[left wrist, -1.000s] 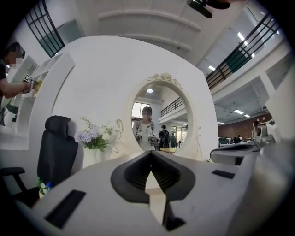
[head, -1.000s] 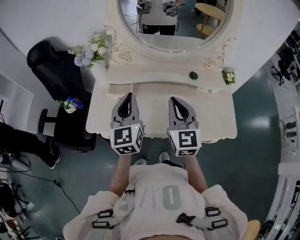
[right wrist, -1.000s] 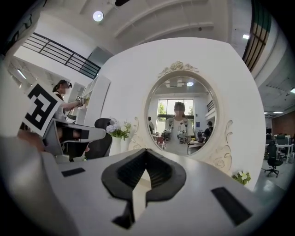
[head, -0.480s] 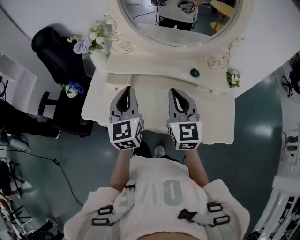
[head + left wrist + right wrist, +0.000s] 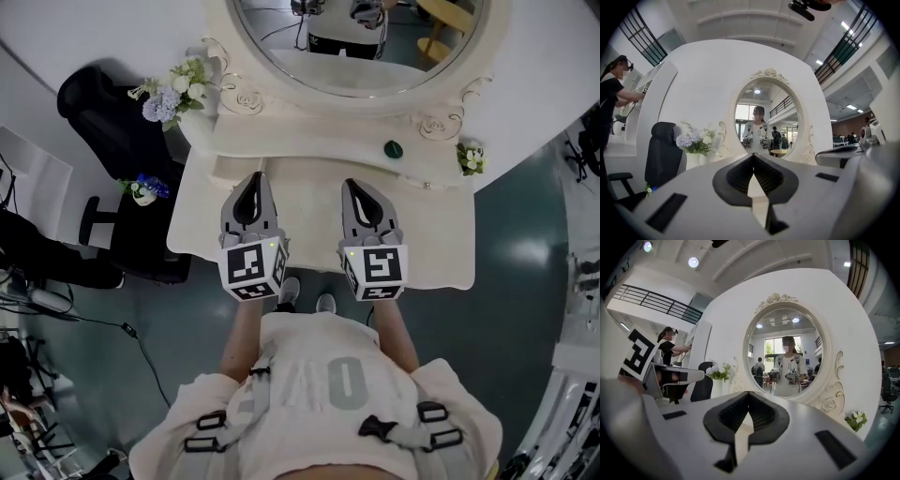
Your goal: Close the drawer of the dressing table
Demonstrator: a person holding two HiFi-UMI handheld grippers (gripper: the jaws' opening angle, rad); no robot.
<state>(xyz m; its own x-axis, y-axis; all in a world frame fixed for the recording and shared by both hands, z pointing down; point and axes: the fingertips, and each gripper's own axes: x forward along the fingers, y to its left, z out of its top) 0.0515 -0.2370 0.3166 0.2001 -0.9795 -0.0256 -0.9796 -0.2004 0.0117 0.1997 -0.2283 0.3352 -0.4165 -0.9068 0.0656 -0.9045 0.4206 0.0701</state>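
The cream dressing table point(image 5: 192, 220) stands under an oval mirror point(image 5: 361, 47). Seen from above in the head view, its top hides the drawer front. My left gripper point(image 5: 255, 178) and right gripper point(image 5: 360, 185) lie side by side over the table top, level, pointing at the mirror. Both are shut with nothing between the jaws. In the left gripper view the left gripper point(image 5: 753, 155) has its tips together, facing the mirror point(image 5: 766, 117). The right gripper point(image 5: 748, 393) looks the same in the right gripper view, with the mirror point(image 5: 785, 352) ahead.
A black office chair point(image 5: 103, 117) stands left of the table, with a small blue flower pot point(image 5: 142, 189) on its side stand. A flower vase point(image 5: 173, 92), a green round object point(image 5: 393, 148) and small flowers point(image 5: 471, 157) sit on the rear shelf. A person point(image 5: 610, 98) stands far left.
Both grippers have crept a little toward the mirror, still shut. The head camera has shifted slightly.
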